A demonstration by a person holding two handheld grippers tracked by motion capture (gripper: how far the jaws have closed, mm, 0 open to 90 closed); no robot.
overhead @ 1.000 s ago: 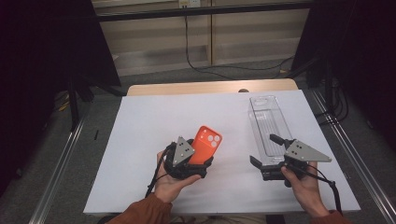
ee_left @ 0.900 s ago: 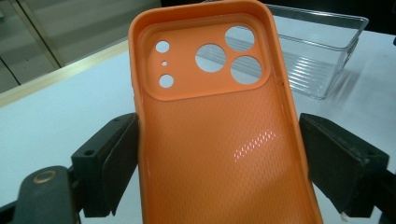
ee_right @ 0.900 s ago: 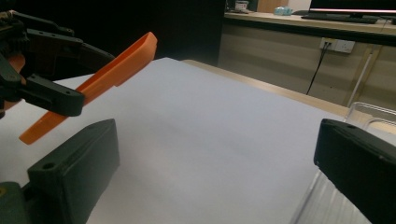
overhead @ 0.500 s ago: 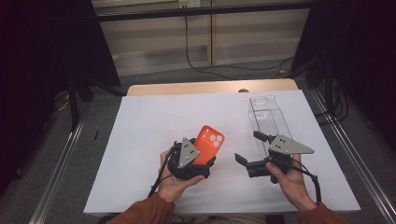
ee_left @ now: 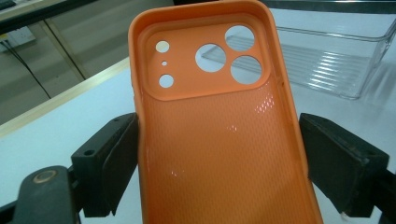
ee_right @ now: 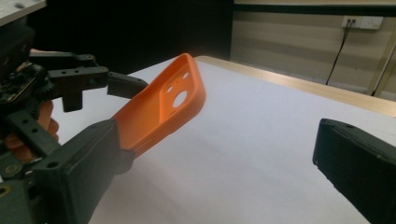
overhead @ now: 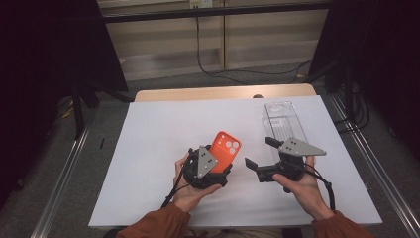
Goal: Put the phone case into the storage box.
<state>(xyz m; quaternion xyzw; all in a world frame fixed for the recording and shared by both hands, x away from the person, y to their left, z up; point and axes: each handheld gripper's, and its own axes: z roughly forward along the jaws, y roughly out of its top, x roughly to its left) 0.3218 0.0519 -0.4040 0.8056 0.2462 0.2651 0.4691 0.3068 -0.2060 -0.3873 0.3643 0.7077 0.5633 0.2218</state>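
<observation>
An orange phone case (overhead: 224,150) with camera cut-outs stands tilted above the white table. My left gripper (overhead: 217,167) is shut on the case's two long edges. In the left gripper view, the case (ee_left: 219,116) shows its hollow inner side, and both black pads (ee_left: 119,158) press its sides. My right gripper (overhead: 258,152) hovers just right of the case, open, with its jaws pointing left toward it. In the right gripper view, the case (ee_right: 161,105) lies ahead, beyond the gap between the spread jaws (ee_right: 224,172), which hold nothing.
A clear plastic bin (overhead: 283,124) lies on the white sheet (overhead: 163,139) behind my right hand; it is also the clear bin (ee_left: 336,56) behind the case. A wooden table edge (overhead: 198,93) runs along the far side. Dark frames flank the table.
My right gripper has moved left from beside the clear bin toward the orange case and turned its jaws to face it. The left gripper and the case have stayed put.
</observation>
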